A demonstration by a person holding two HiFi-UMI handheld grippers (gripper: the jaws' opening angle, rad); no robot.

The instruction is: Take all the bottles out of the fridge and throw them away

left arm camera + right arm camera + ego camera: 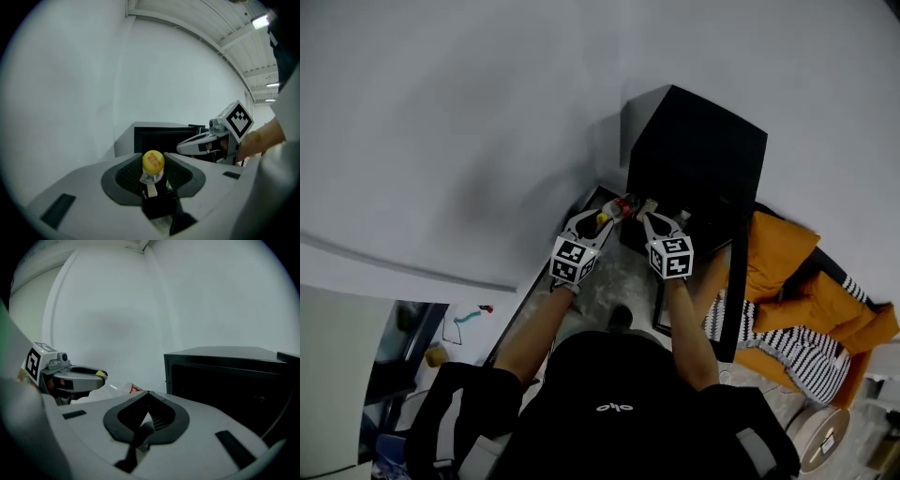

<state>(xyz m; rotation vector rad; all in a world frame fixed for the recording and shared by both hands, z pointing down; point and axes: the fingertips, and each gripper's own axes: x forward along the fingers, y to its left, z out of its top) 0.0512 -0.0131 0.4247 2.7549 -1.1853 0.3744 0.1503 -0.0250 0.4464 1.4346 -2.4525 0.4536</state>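
A clear plastic bottle with a yellow cap [153, 161] sits between the jaws of my left gripper [153, 158], which is shut on it just below the cap. In the head view the left gripper [600, 218] holds that bottle [619, 208] in the air, just left of the black fridge [694, 150]. The right gripper view shows the same bottle [131, 389], red label outward, sticking out of the left gripper [77, 378]. My right gripper [147, 394] is shut with nothing in it. It hangs beside the left one, before the fridge [229, 380].
A white wall stands behind and to the left of the fridge. An orange cloth [787, 272] and a striped fabric [797, 352] lie to the right. A round spool [820, 436] sits at the bottom right. Grey speckled floor [619, 281] shows below my hands.
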